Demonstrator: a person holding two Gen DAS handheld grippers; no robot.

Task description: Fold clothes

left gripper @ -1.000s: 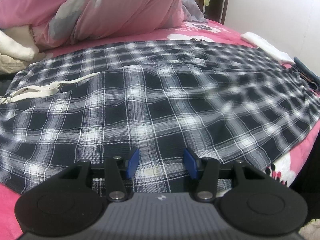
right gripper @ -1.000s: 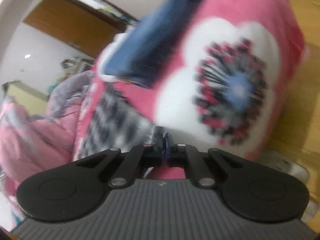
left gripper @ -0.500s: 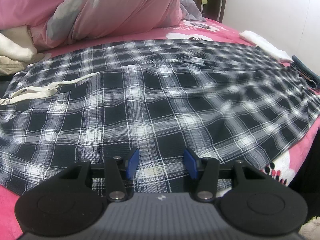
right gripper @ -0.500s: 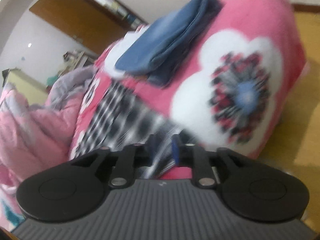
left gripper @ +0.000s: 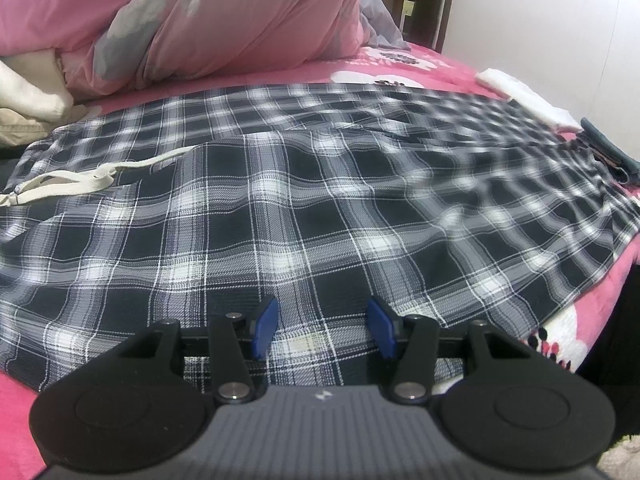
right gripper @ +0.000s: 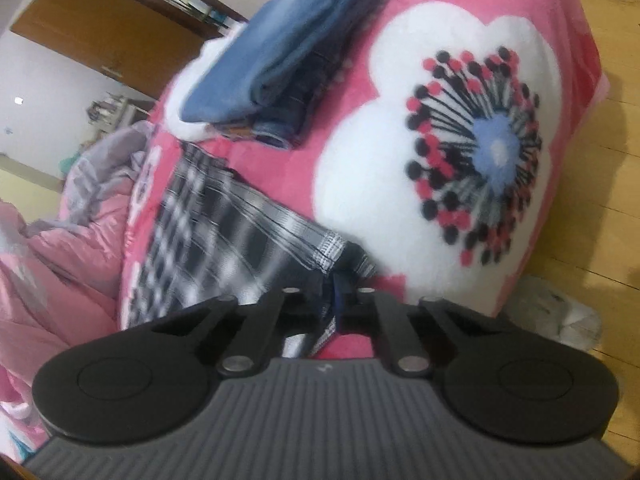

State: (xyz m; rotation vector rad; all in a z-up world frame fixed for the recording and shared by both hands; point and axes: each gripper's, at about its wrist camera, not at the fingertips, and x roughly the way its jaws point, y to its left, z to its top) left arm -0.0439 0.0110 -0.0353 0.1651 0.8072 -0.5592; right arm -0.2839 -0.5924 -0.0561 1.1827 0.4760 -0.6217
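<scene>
The left wrist view looks low across the plaid garment, close above it. The right wrist view, tilted, faces the bed's corner; both share that garment.

On my left feed the plaid garment reads as thin woven cloth, matt, with a fine twill grain; its drawstring is flat cream cotton tape; the quilt behind looks smooth and faintly sheeny. My left gripper is matt black plastic with bright metal pivot pins, its fingers padded in blue. On the right feed the bed cover looks plush fleece; the folded jeans are coarse denim; the floor is glossy wood.
</scene>
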